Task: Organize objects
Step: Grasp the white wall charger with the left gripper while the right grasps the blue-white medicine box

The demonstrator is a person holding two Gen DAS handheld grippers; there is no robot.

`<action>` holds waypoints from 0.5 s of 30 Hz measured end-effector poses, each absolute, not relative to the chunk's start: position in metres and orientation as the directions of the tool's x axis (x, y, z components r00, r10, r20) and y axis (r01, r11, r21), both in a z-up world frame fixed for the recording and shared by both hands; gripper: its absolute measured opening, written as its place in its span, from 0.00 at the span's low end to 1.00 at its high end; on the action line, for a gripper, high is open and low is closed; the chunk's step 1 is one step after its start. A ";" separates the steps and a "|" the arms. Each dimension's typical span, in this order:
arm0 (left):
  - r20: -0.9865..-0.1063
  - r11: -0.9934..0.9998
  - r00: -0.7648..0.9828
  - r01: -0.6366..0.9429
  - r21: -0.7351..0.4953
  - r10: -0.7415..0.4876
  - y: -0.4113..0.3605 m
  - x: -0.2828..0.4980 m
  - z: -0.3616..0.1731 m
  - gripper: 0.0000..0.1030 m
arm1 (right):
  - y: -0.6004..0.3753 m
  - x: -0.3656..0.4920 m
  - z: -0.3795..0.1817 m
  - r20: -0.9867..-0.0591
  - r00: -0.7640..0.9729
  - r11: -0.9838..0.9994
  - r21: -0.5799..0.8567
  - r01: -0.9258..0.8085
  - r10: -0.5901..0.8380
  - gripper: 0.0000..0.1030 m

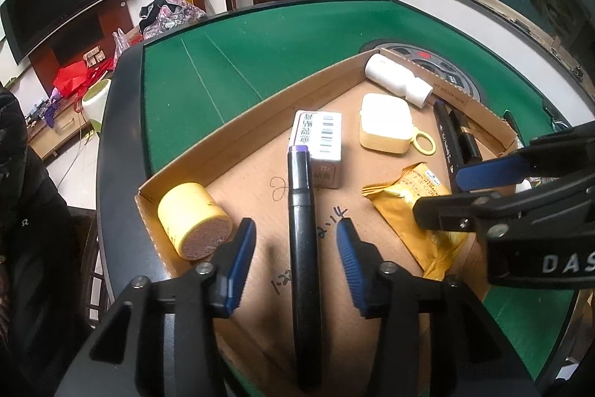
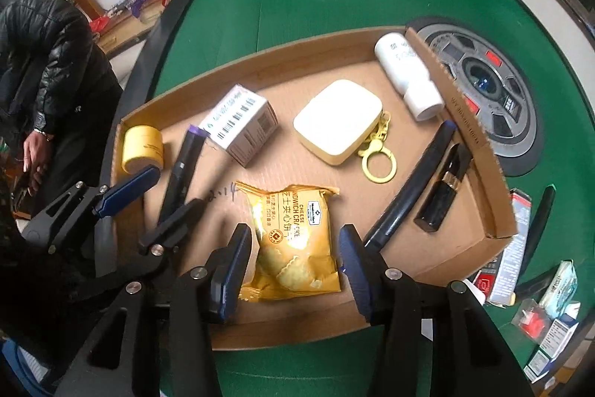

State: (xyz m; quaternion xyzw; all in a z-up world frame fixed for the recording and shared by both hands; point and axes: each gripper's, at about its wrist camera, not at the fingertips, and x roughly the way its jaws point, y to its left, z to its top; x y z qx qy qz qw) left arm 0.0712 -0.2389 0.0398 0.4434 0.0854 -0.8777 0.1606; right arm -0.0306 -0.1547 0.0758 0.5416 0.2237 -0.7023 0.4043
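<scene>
Holding my left gripper (image 1: 295,240) over the cardboard tray (image 1: 260,114), I had its jaws parted with the black marker (image 1: 303,229) lying between them, a clear gap showing on either side, so the pads pressed on nothing. The marker's long axis ran from six o'clock to twelve in my left wrist view, straight along the fingers, its purple cap at the twelve o'clock end touching the barcoded box (image 1: 321,136). That alignment mattered most: closing would catch the barrel squarely across its width, I judged. At nine o'clock sat the yellow tape roll (image 1: 193,220), near the left pad but apart from it.

My right gripper (image 2: 293,259) also stood open, straddling the lower half of the cracker packet (image 2: 293,240), pads clear of the wrapper. The packet's long axis ran six to twelve there too.

The left hand was plainly nearer the marker, the right nearer the packet.

Only the right wrist view showed the loose cartons (image 2: 520,248) outside the tray at four o'clock, and the whole of the second pen (image 2: 412,185) and the lipstick (image 2: 444,188). The left view alone showed the marker's barrel reaching back under the gripper.
</scene>
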 end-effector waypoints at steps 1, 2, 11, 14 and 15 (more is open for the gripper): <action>-0.803 -0.934 -0.557 0.357 -0.004 -0.209 -0.238 0.072 0.042 0.47 | -0.150 -0.031 0.078 -0.939 -0.088 -0.575 0.128 0.808 -0.333 0.54; -0.802 -0.934 -0.559 0.356 -0.003 -0.211 -0.237 0.072 0.043 0.48 | -0.147 -0.031 0.081 -0.935 -0.089 -0.578 0.135 0.805 -0.343 0.54; -0.781 -0.938 -0.582 0.346 0.015 -0.227 -0.225 0.076 0.062 0.49 | -0.124 -0.036 0.100 -0.913 -0.074 -0.622 0.212 0.754 -0.401 0.57; -0.771 -0.941 -0.595 0.337 0.017 -0.227 -0.219 0.076 0.069 0.49 | -0.106 -0.042 0.108 -0.906 -0.074 -0.637 0.233 0.735 -0.417 0.59; -0.768 -0.943 -0.599 0.332 0.018 -0.226 -0.216 0.076 0.072 0.49 | -0.098 -0.044 0.110 -0.902 -0.078 -0.646 0.241 0.724 -0.424 0.59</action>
